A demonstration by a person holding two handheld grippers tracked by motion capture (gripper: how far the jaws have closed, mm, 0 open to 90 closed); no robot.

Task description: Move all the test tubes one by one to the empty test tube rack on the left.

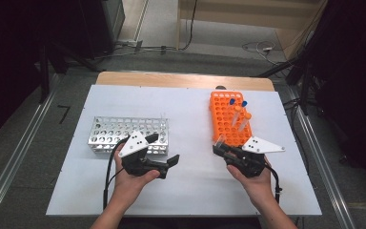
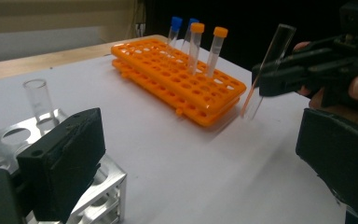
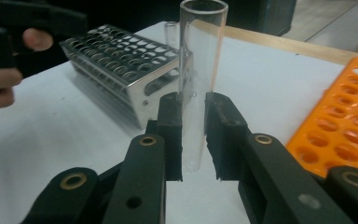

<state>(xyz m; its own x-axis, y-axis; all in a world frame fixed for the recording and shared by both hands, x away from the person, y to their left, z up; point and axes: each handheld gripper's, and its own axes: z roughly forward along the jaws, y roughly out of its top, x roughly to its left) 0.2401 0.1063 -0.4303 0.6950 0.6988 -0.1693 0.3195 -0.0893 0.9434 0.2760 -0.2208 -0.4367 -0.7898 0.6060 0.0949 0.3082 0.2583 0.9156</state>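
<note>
Right gripper (image 3: 193,135) clamps a clear uncapped glass tube (image 3: 199,70).
Tube stands upright between its pads; left gripper (image 1: 164,150) gapes wide, empty, beside the silver metal rack (image 1: 109,131).

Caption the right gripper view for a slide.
Right tongs clamp a clear glass tube upright, metal rack behind, orange rack alongside.

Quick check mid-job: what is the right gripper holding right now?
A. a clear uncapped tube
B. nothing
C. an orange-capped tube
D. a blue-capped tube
A: in the right gripper view the right gripper has its pads pressed on a clear uncapped tube with an open top.
</note>
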